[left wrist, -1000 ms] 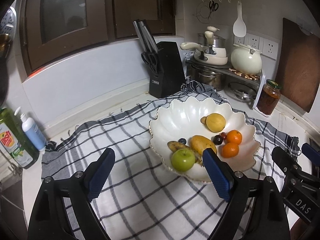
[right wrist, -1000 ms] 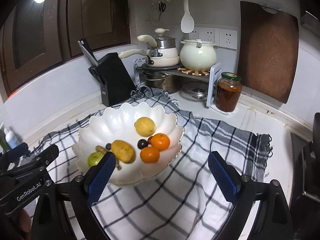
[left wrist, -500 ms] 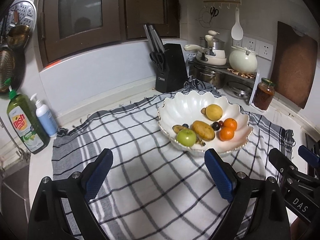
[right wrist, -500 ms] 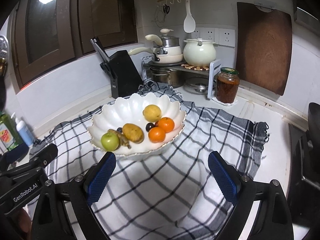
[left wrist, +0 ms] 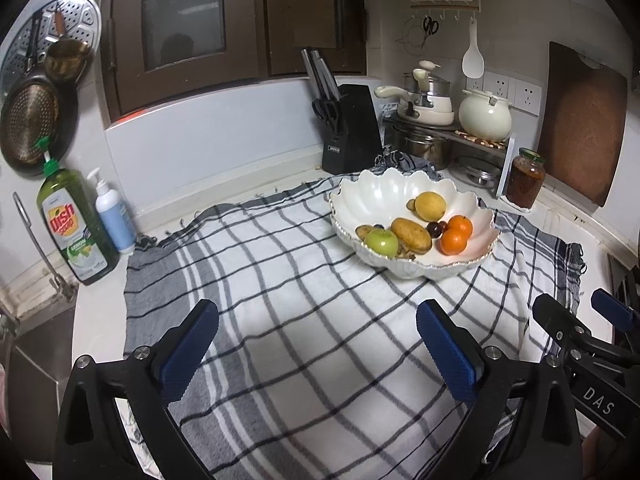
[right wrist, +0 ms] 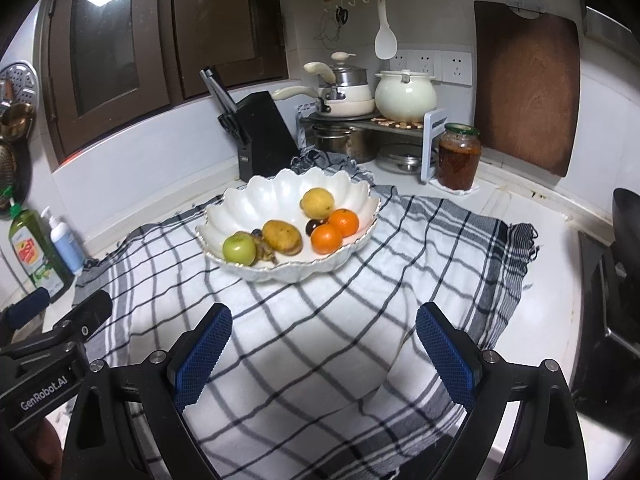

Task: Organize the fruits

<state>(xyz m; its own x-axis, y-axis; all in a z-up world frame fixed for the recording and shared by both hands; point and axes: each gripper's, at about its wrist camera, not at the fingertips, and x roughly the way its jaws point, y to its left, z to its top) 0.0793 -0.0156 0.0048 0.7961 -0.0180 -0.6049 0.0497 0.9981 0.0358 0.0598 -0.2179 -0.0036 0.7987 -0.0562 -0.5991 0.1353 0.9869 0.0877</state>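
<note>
A white scalloped bowl (left wrist: 476, 204) (right wrist: 288, 188) stands on a checked cloth (left wrist: 312, 320) (right wrist: 340, 320). It holds a green apple (left wrist: 382, 241) (right wrist: 239, 249), a brown mango (left wrist: 411, 234) (right wrist: 282, 237), a yellow round fruit (left wrist: 429, 206) (right wrist: 317, 202), two oranges (left wrist: 454, 241) (right wrist: 327, 238), a dark plum (left wrist: 433, 229) (right wrist: 311, 227) and a spotted banana (left wrist: 363, 232), partly hidden. My left gripper (left wrist: 318, 344) is open and empty, well short of the bowl. My right gripper (right wrist: 324, 344) is open and empty too. Each also shows in the other's view, the right one (left wrist: 584, 320) and the left one (right wrist: 60, 312).
A black knife block (left wrist: 352, 132) (right wrist: 264, 132), a pot rack (left wrist: 436, 136) (right wrist: 360, 128) and a jar (left wrist: 525, 178) (right wrist: 458, 156) stand behind the bowl. Dish soap (left wrist: 74, 228) (right wrist: 32, 256) and a pump bottle (left wrist: 114, 212) stand at the left by a sink (left wrist: 36, 360). A wooden cutting board (right wrist: 528, 88) leans on the wall.
Both grippers have drawn back from the bowl, which now looks smaller and farther away. More of the cloth and counter shows. Both stay open and empty.
</note>
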